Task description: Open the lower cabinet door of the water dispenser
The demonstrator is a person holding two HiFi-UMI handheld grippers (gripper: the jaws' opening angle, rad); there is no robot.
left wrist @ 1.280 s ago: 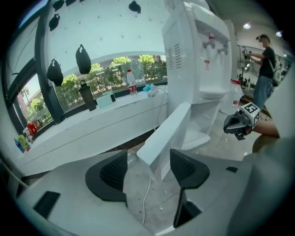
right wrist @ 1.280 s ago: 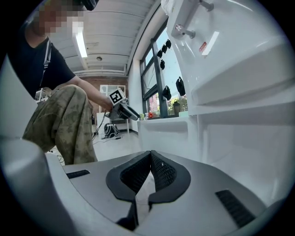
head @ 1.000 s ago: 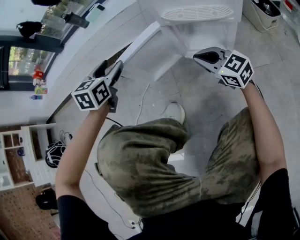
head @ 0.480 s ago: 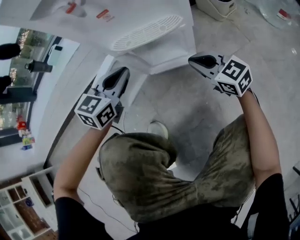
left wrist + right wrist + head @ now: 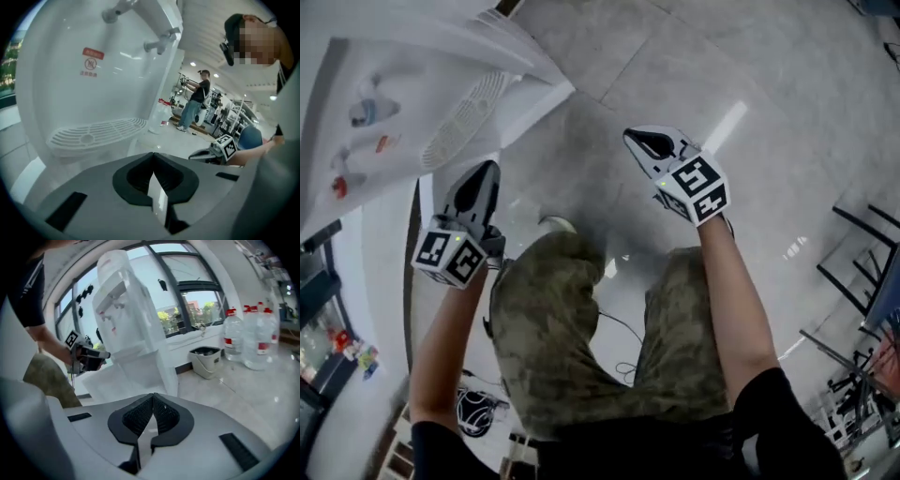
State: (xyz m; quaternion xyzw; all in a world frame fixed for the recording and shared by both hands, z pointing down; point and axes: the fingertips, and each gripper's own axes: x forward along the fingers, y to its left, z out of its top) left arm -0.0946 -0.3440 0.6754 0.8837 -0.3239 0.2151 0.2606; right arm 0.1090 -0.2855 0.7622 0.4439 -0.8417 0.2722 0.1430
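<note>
The white water dispenser [image 5: 412, 103] fills the upper left of the head view, its drip tray [image 5: 469, 117] facing me. The left gripper view shows its taps and the drip tray [image 5: 96, 133] close ahead. In the right gripper view the dispenser [image 5: 124, 310] stands whole, and a white panel [image 5: 122, 376] at its lower part juts out sideways, seemingly the opened door. My left gripper [image 5: 487, 169] hangs just beside the dispenser, its jaws shut on nothing [image 5: 152, 161]. My right gripper [image 5: 630, 137] hovers over the floor to the right, also shut and empty [image 5: 152, 401].
The person's knees in camouflage trousers [image 5: 553, 319] are below the grippers. A cable [image 5: 623, 347] lies on the tiled floor. Black frames [image 5: 862, 253] stand at the right. A pale bin [image 5: 206, 359] and water bottles [image 5: 246, 338] stand by the window. A person [image 5: 194, 103] stands far off.
The view has swung, so the dispenser slid from top centre to upper left. Both grippers drew back from it. The left jaws went from open to shut.
</note>
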